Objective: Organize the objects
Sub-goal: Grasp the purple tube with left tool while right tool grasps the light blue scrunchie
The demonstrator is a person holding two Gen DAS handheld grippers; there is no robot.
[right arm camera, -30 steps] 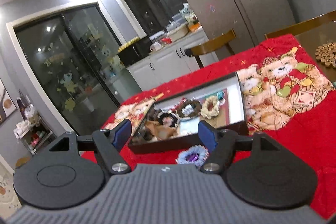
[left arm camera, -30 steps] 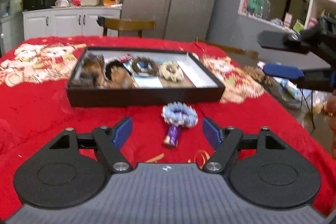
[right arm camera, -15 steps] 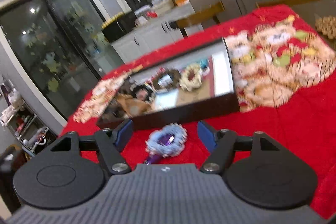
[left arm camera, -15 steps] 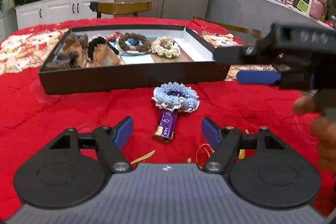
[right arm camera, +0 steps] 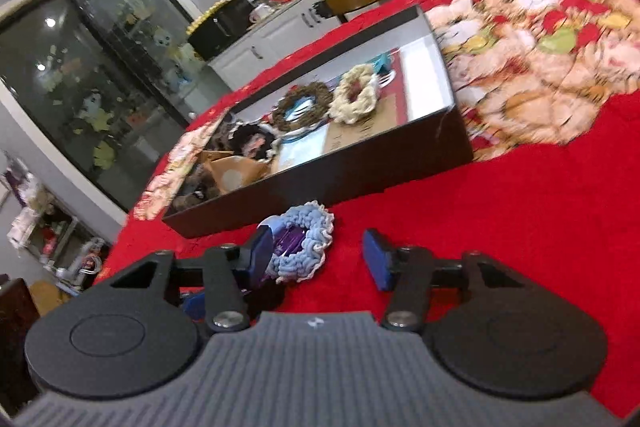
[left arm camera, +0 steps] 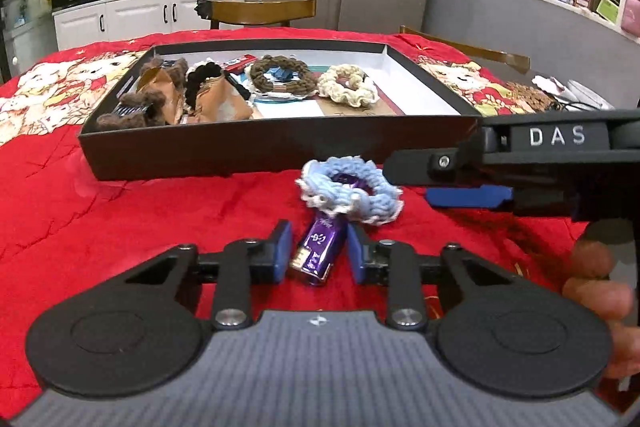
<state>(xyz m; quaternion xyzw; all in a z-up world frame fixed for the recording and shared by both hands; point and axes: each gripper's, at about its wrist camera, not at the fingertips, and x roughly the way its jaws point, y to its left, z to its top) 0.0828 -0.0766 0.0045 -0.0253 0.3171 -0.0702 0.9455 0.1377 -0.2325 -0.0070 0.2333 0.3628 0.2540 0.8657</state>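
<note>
A light blue crocheted scrunchie [left arm camera: 352, 191] lies on the red cloth just before a black shallow box [left arm camera: 280, 151], looped around a purple wrapped bar [left arm camera: 320, 247]. My left gripper [left arm camera: 318, 251] has its jaws closing, and the blue pads press on the near end of the bar. My right gripper [left arm camera: 412, 183] comes in from the right at the scrunchie's edge. In the right wrist view the scrunchie [right arm camera: 300, 247] sits between the closing jaws of the right gripper [right arm camera: 318, 247]. The left pad [right arm camera: 260, 255] touches it and the right pad [right arm camera: 378, 259] stands apart.
The box [right arm camera: 360, 175] holds brown, cream and black scrunchies and paper packets. A bear-print red cloth [left arm camera: 120, 211] covers the table. Wooden chairs [left arm camera: 260, 11] stand at the far side. A person's hand [left arm camera: 600, 291] grips the right tool.
Both grippers have sunk toward the scrunchie. The left jaws narrowed from wide onto the purple bar. The right gripper moved in from the right and its jaws narrowed around the scrunchie.
</note>
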